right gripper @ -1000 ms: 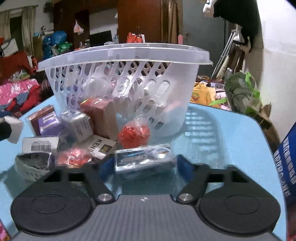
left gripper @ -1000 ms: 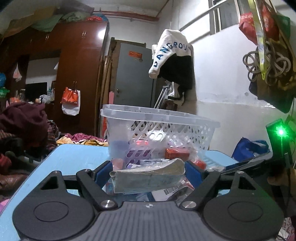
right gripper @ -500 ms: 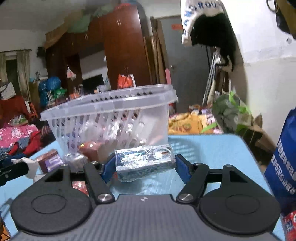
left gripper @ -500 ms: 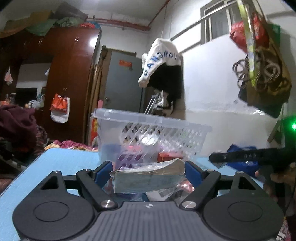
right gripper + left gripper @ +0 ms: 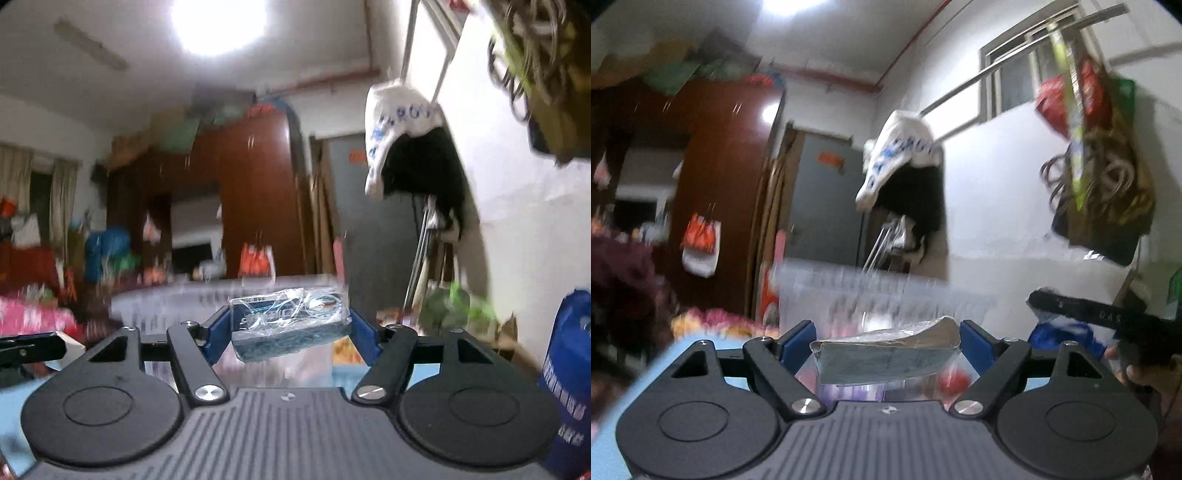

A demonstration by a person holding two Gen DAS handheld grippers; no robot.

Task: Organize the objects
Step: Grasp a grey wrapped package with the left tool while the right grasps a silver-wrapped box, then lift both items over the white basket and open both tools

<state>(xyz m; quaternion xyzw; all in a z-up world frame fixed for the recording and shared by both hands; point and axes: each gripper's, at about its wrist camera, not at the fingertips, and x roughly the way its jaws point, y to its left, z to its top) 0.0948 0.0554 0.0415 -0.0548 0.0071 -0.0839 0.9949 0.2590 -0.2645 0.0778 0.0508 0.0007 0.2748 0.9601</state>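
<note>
Clamping a grey plastic-wrapped packet (image 5: 886, 360), the left gripper (image 5: 887, 341) faced the blurred clear basket (image 5: 882, 291); the right gripper (image 5: 290, 326) grasped a dark cellophane-wrapped box (image 5: 290, 323).

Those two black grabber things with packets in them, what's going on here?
A person is tidying small items, holding one gripper in each hand. The left gripper is clamped on a grey-green foil packet. The right gripper is clamped on a dark plastic-wrapped packet. Both are held up in the air in front of a clear plastic basket on the blue table. The pictures are blurred, so the hands seem to be moving; neither packet is in the basket yet.
</note>
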